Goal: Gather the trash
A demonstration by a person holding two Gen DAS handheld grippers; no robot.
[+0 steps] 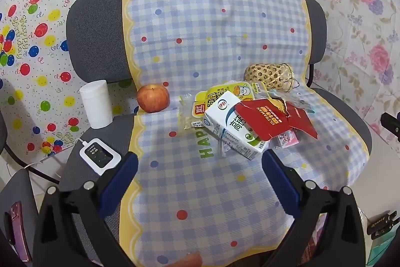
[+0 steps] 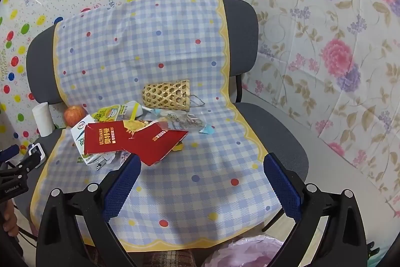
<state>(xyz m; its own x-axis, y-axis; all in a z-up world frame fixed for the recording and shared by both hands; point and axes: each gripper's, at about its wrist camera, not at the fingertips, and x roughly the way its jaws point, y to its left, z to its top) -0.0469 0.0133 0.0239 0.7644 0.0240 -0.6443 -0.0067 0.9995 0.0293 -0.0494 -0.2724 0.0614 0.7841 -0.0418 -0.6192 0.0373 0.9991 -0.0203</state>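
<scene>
Both grippers fill the bottom of their frames, jaws spread wide, nothing between the blue pads. Left gripper [image 1: 200, 167] hangs over the front part of the seat; right gripper [image 2: 202, 169] likewise, over bare checked cloth

Checked cloth [image 1: 200, 204] runs down the backrest and over the seat of a grey chair [image 1: 95, 36]; its yellow scalloped border hangs over the front edge at the bottom of both views. Grey seat shows either side of the cloth

Trash sits in one heap mid-seat, centre-right in the left view, left of centre in the right view:
- white milk carton [image 1: 232, 131], lying tilted, nearest the left gripper's right-hand pad
- torn red card packet [image 2: 130, 139] resting on the carton, its lower corner just beside the right gripper's left-hand pad
- yellow snack wrapper [image 1: 220, 96] behind the carton
- clear and pale blue plastic scraps [image 2: 185, 121] toward the right of the heap

Woven bamboo basket [image 2: 166, 94] lies on its side behind the heap, at the foot of the backrest. Apple [image 1: 153, 98] left of the heap, apart from it. White cup [image 1: 96, 104] and a small white device [image 1: 100, 157] with a cable on the bare grey strip at the left seat edge

Open room: broad clear cloth in front of and right of the heap. Pink bag [image 2: 245, 254] at the bottom edge of the right view, below the seat front
</scene>
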